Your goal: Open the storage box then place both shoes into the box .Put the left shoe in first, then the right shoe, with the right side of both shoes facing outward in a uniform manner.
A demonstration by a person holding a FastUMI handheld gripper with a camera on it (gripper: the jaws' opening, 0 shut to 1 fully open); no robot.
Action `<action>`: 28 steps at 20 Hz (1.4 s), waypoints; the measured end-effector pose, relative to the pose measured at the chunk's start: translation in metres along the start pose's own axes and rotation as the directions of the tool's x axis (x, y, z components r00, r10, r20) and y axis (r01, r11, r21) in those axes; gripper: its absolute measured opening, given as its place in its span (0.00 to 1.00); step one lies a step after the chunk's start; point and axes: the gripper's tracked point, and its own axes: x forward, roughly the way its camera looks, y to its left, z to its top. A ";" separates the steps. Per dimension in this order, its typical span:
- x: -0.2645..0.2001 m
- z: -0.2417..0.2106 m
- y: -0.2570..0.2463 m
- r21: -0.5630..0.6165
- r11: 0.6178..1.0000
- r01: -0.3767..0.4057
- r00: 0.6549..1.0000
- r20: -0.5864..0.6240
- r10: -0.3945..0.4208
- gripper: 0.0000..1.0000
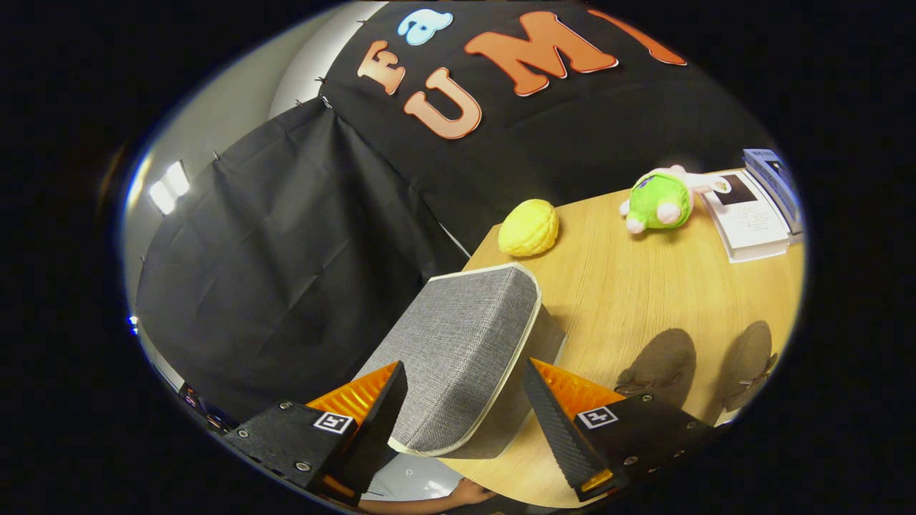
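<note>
Two brown shoes [698, 372] rest on the wooden table [630, 286] (black-curtained booth), hand-held gripper [465, 400] released around the grey storage box [458, 350].

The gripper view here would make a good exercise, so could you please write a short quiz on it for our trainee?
1. True or false: the tool is open, its fingers either side of the grey fabric storage box.
2. Which lies nearer the box: A) the yellow lemon-shaped toy, B) the green and pink plush toy?
3. How many brown suede shoes lie on the wooden table?

Key: 1. True. 2. A. 3. Two; the second lies beside the first.
</note>
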 end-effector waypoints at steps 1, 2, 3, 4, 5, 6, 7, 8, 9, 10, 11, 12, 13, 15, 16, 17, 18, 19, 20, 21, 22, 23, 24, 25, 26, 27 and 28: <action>0.007 -0.002 0.000 0.014 1.000 -0.012 1.000 -0.010 0.012 0.98; 0.013 -0.003 0.000 0.028 0.999 -0.021 1.000 -0.013 0.022 0.98; 0.019 -0.004 0.000 0.027 0.999 -0.030 0.999 -0.011 0.031 0.98; 0.027 -0.005 -0.002 0.028 0.999 -0.031 0.999 -0.015 0.031 0.97; 0.032 -0.010 -0.006 0.038 0.999 -0.030 0.999 -0.022 0.031 0.97; 0.037 -0.012 -0.010 0.053 0.998 -0.035 0.999 -0.032 0.037 0.97; 0.043 -0.015 -0.011 0.074 0.996 -0.040 0.998 -0.036 0.043 0.97; 0.047 -0.017 -0.014 0.095 0.995 -0.042 0.998 -0.045 0.047 0.97; 0.053 -0.018 -0.017 0.119 0.992 -0.040 0.998 -0.041 0.046 0.97; 0.058 -0.020 -0.019 0.137 0.990 -0.047 0.998 -0.041 0.053 0.97; 0.061 -0.020 -0.017 0.160 0.985 -0.068 0.997 -0.037 0.075 0.97; 0.065 -0.021 -0.016 0.185 0.979 -0.086 0.995 -0.035 0.094 0.97; 0.067 -0.023 -0.015 0.214 0.972 -0.099 0.994 -0.032 0.109 0.96; 0.070 -0.026 -0.014 0.282 0.950 -0.130 0.989 -0.031 0.145 0.95; 0.071 -0.027 -0.013 0.310 0.939 -0.151 0.986 -0.026 0.167 0.96; 0.070 -0.027 -0.015 0.328 0.931 -0.160 0.985 -0.012 0.173 0.94; 0.070 -0.026 -0.016 0.334 0.928 -0.165 0.984 -0.007 0.177 0.93; 0.069 -0.027 -0.016 0.334 0.927 -0.170 0.983 -0.005 0.182 0.90; 0.069 -0.025 -0.016 0.324 0.930 -0.172 0.984 0.004 0.180 0.89; 0.069 -0.024 -0.015 0.315 0.934 -0.169 0.984 0.007 0.175 0.83; 0.066 -0.024 -0.017 0.302 0.939 -0.164 0.985 0.005 0.171 0.81; 0.065 -0.024 -0.017 0.295 0.942 -0.161 0.986 0.004 0.167 0.79; 0.062 -0.023 -0.017 0.291 0.944 -0.156 0.987 0.003 0.162 0.79; 0.061 -0.021 -0.017 0.290 0.945 -0.149 0.988 0.004 0.155 0.79; 0.058 -0.021 -0.018 0.293 0.946 -0.141 0.989 0.005 0.146 0.79; 0.056 -0.018 -0.019 0.301 0.944 -0.134 0.990 0.012 0.137 0.78; 0.054 -0.015 -0.020 0.300 0.944 -0.135 0.991 0.017 0.136 0.77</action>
